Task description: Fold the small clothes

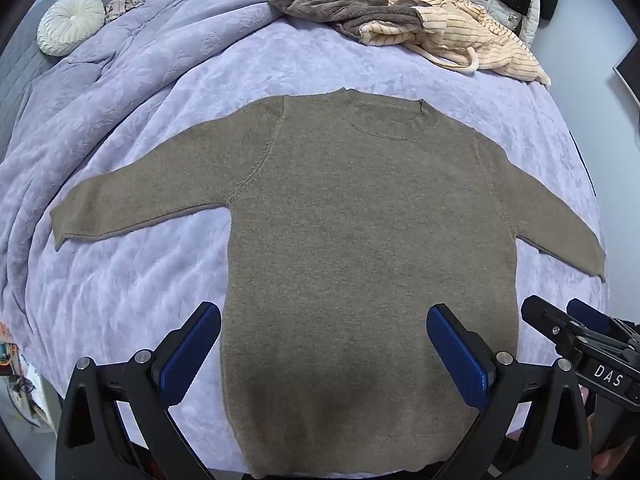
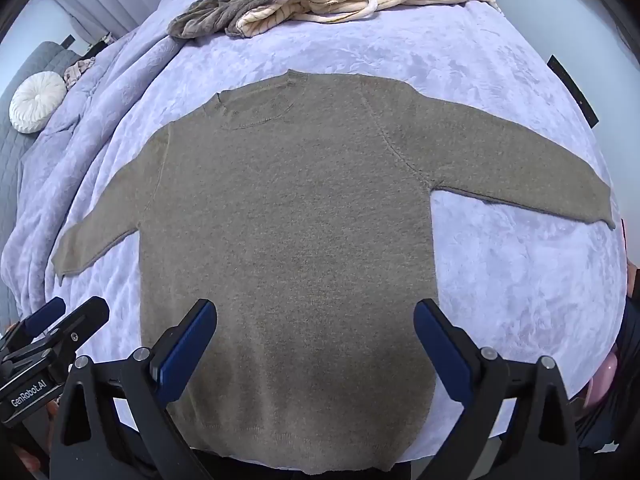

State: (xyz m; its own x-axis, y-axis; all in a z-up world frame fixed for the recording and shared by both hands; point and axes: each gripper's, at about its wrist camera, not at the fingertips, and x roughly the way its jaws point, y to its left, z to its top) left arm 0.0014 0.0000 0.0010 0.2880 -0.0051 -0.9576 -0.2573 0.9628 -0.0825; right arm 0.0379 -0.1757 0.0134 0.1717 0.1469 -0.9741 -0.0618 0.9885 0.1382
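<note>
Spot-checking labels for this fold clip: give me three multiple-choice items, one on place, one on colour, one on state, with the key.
1. Where does the pile of other clothes lie?
A. on the sweater's hem
B. on the bed beyond the sweater's collar
C. under a sleeve

2. What colour is the sweater?
A. olive brown
B. red
C. white

3. How does the sweater lie?
A. folded in half
B. bunched up
C. spread flat with both sleeves out to the sides

Key: 1 B, the pile sits past the collar on the lavender blanket. 2 A, the knit is olive brown in both views. 3 C, both sleeves lie out sideways, and the left hand-held gripper and right hand-held gripper hang open above its lower part.
</note>
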